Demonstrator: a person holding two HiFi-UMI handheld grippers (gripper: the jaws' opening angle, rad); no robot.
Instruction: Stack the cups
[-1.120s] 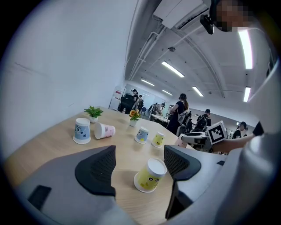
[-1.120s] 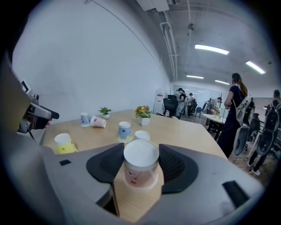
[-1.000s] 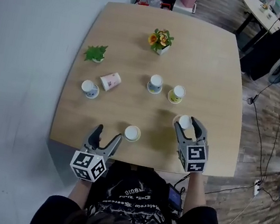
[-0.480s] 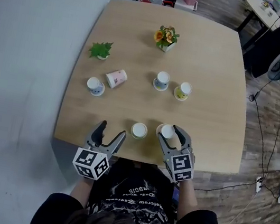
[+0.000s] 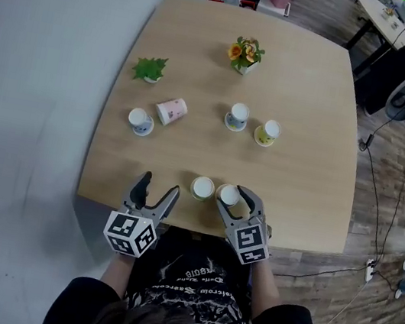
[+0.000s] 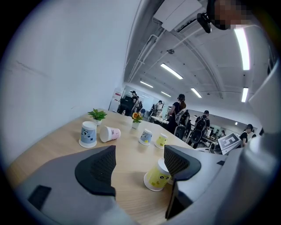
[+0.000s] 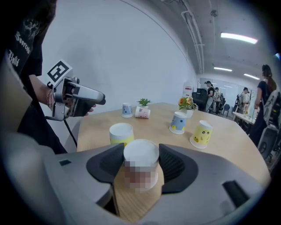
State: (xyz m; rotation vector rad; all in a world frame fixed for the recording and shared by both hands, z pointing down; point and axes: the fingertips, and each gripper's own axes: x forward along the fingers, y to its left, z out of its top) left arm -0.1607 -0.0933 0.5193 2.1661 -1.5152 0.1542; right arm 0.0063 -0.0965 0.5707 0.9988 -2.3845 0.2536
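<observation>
I count six cups: my right tool [image 5: 232, 197] clenches a white cup [image 7: 140, 154] beside a yellow cup [image 5: 202, 188]; a pink cup [image 5: 170, 110] lies tipped on the counter [image 5: 314, 99]; my left tool [image 5: 160, 184] is released, empty.

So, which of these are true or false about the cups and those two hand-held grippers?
1. The right gripper holds a cup between its jaws. True.
2. The pink cup stands upright. False: it lies on its side.
3. The left gripper grips a yellow cup. False: its jaws are apart with nothing between them. The yellow cup stands on the table beside it.
4. A green plant and a pot of flowers stand on the far half of the table. True.
5. The cups are all in one stack. False: they are spread over the table, none on top of another.
</observation>
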